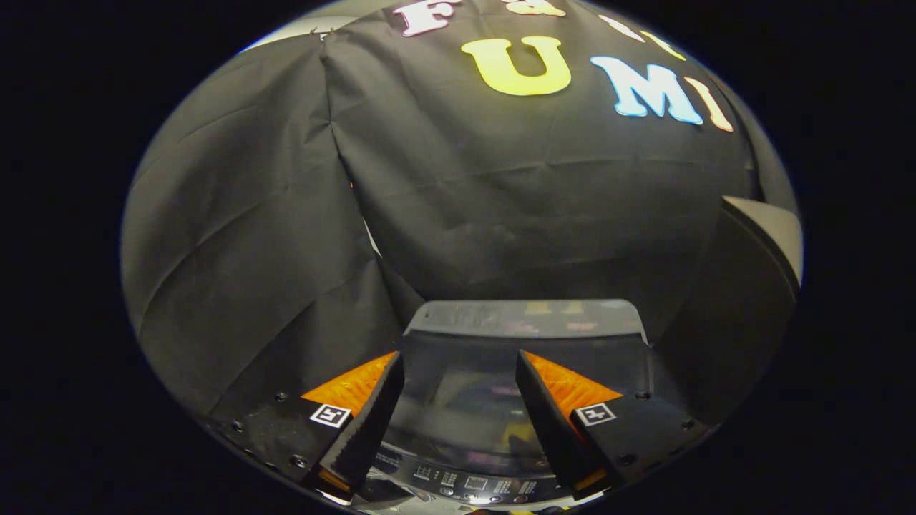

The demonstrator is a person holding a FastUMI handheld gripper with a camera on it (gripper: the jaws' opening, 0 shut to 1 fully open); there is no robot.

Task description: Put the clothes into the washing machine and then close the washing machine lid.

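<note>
The washing machine (526, 318) stands below and just ahead of me, against the black cloth wall. Its dark glass lid (458, 408) lies flat over the tub and mirrors the booth. A faint yellowish patch (519, 436) shows in the glass; I cannot tell whether it is clothing inside or a reflection. The control panel (469, 486) with small buttons runs along the near edge, under the fingers. My gripper (458, 355) hangs open above the lid, its fingers spread wide apart with nothing between them and touching nothing.
Black cloth (501, 200) hangs close behind the machine and folds around on the left. A pale flat panel edge (769, 225) juts in at the right, beyond the machine's right side.
</note>
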